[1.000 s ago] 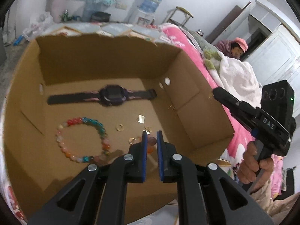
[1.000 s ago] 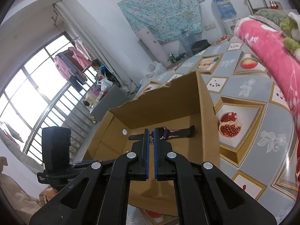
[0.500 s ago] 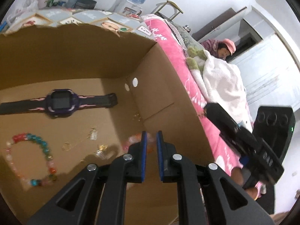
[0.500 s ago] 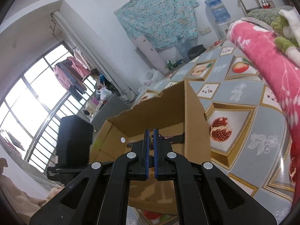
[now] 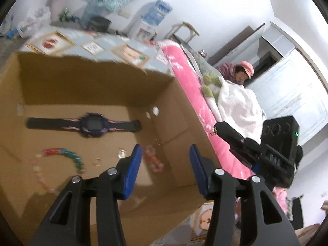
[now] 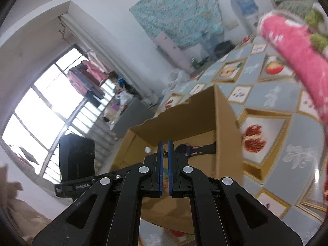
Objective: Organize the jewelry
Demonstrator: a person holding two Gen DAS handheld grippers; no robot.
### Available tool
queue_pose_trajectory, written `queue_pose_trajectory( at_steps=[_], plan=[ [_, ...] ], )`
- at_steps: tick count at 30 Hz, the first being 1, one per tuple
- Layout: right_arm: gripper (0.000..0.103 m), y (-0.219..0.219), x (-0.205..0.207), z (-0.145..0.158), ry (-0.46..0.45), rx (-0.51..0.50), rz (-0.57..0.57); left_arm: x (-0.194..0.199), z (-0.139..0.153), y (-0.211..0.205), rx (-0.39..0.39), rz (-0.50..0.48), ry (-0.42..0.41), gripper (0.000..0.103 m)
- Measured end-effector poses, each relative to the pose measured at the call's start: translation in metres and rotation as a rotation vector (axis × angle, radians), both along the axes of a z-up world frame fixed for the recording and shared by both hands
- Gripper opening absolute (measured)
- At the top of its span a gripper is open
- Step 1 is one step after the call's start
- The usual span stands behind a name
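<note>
An open cardboard box (image 5: 86, 86) holds a dark watch (image 5: 90, 124), a multicoloured bead bracelet (image 5: 67, 155), a pinkish bead bracelet (image 5: 152, 160) and small gold pieces (image 5: 98, 162). My left gripper (image 5: 165, 153) is open and empty above the box's right part, over the pinkish bracelet. My right gripper (image 6: 165, 146) is shut on a small gold piece of jewelry (image 6: 165, 151); in the left wrist view it (image 5: 220, 127) hovers beyond the box's right wall with the gold piece (image 5: 214, 131) hanging at its tip. The box (image 6: 184, 121) and watch (image 6: 184, 149) also show in the right wrist view.
The box stands on a fruit-patterned cloth (image 6: 272, 94). A pink blanket (image 5: 190, 94) and a person in a pink hat (image 5: 244, 71) lie to the right. A water dispenser (image 5: 151, 20) stands at the back wall. A window (image 6: 41, 119) is on the left.
My left gripper has opened and let go of the pinkish bead bracelet, which now lies on the box floor. My right gripper stays shut and has lifted a little.
</note>
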State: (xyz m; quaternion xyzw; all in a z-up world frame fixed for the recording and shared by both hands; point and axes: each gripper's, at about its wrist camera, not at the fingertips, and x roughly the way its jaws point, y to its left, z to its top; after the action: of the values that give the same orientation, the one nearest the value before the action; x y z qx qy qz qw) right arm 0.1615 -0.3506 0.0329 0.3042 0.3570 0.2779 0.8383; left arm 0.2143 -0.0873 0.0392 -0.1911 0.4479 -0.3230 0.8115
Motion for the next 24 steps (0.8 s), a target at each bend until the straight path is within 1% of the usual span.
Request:
queue_pose_trajectory(
  at_steps=[2, 6, 10, 11, 12, 14, 16, 21, 23, 24],
  plan=[
    [0.002, 0.002, 0.011, -0.002, 0.040, 0.002, 0.023, -0.007, 0.006, 0.015, 0.016, 0.031, -0.033, 0.052],
    [0.002, 0.013, 0.030, -0.003, 0.100, -0.061, 0.053, -0.025, 0.020, 0.042, 0.071, 0.091, -0.115, 0.058],
    [0.003, 0.031, 0.041, -0.001, 0.129, -0.186, 0.077, -0.038, 0.028, 0.064, 0.103, 0.138, -0.173, 0.062],
    [0.006, 0.038, 0.043, -0.001, 0.136, -0.234, 0.080, -0.040, 0.029, 0.069, 0.113, 0.149, -0.187, 0.064],
    [0.007, 0.040, 0.044, -0.001, 0.139, -0.262, 0.078, -0.044, 0.031, 0.076, 0.130, 0.165, -0.203, 0.066],
    [0.009, 0.048, 0.045, 0.000, 0.137, -0.337, 0.068, -0.047, 0.031, 0.082, 0.146, 0.182, -0.215, 0.067],
    [0.011, 0.050, 0.043, 0.002, 0.125, -0.371, 0.053, -0.049, 0.029, 0.088, 0.156, 0.198, -0.210, 0.069],
    [0.012, 0.044, 0.029, 0.009, 0.106, -0.350, 0.015, -0.056, 0.022, 0.098, 0.178, 0.224, -0.184, 0.069],
    [0.018, 0.038, 0.020, 0.014, 0.100, -0.329, -0.012, -0.059, 0.022, 0.097, 0.197, 0.229, -0.182, 0.070],
    [0.020, 0.036, 0.016, 0.016, 0.097, -0.321, -0.025, -0.060, 0.022, 0.096, 0.209, 0.232, -0.183, 0.072]
  ],
)
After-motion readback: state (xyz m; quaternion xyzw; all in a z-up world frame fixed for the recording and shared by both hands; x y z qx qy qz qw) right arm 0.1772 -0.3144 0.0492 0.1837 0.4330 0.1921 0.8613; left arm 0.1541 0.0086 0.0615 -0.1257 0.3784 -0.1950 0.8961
